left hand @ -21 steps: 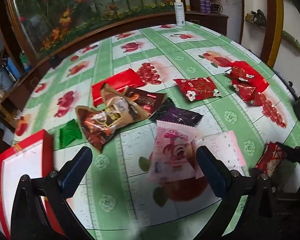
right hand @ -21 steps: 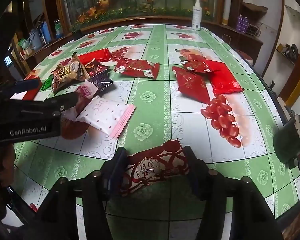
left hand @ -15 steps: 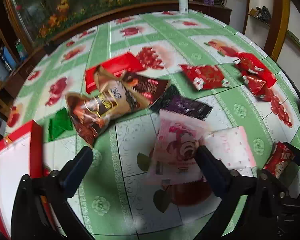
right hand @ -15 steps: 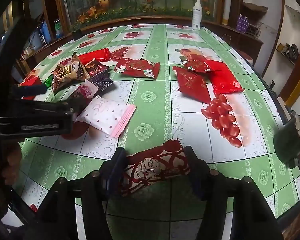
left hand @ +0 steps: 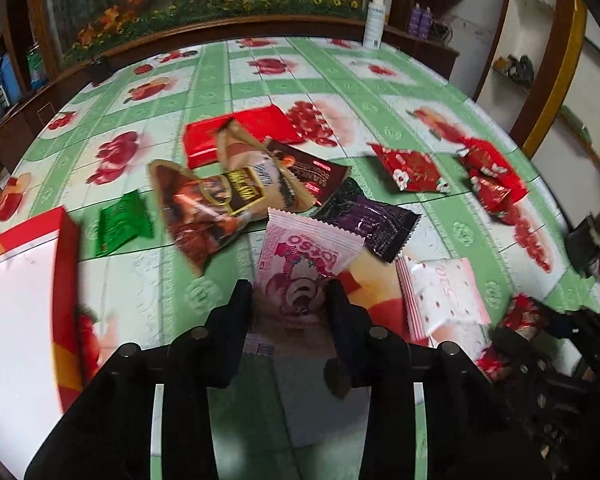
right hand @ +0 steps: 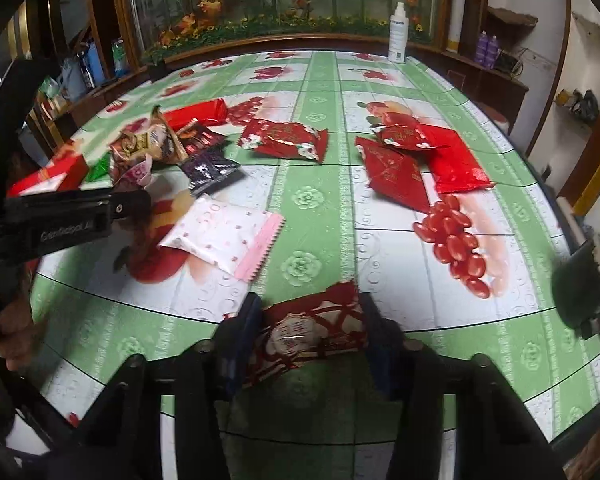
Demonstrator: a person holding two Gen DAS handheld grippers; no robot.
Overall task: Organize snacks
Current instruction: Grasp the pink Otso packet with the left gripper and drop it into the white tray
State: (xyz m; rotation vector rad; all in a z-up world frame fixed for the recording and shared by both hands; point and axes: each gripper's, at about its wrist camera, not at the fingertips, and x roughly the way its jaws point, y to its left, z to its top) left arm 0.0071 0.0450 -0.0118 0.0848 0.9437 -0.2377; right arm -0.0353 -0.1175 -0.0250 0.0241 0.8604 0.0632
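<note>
My left gripper (left hand: 291, 298) is shut on a pink cartoon snack packet (left hand: 302, 268), holding its near end just above the table. My right gripper (right hand: 309, 320) is shut on a red-and-white snack packet (right hand: 312, 326) near the table's front edge. A pink-dotted white packet (right hand: 224, 236) lies between them; it also shows in the left wrist view (left hand: 440, 292). A red box with a white inside (left hand: 24, 280) stands at the left. The left gripper's body (right hand: 60, 220) shows in the right wrist view.
Loose snacks lie on the green fruit-print tablecloth (right hand: 320, 200): brown packets (left hand: 212, 196), a purple packet (left hand: 372, 220), a green packet (left hand: 120, 224), a flat red packet (left hand: 236, 132), several red packets (right hand: 412, 160). A white bottle (right hand: 398, 32) stands at the far edge.
My left gripper moved forward and shut on the pink cartoon packet, which it earlier only straddled open. My right gripper kept holding the red-and-white packet, almost still.
</note>
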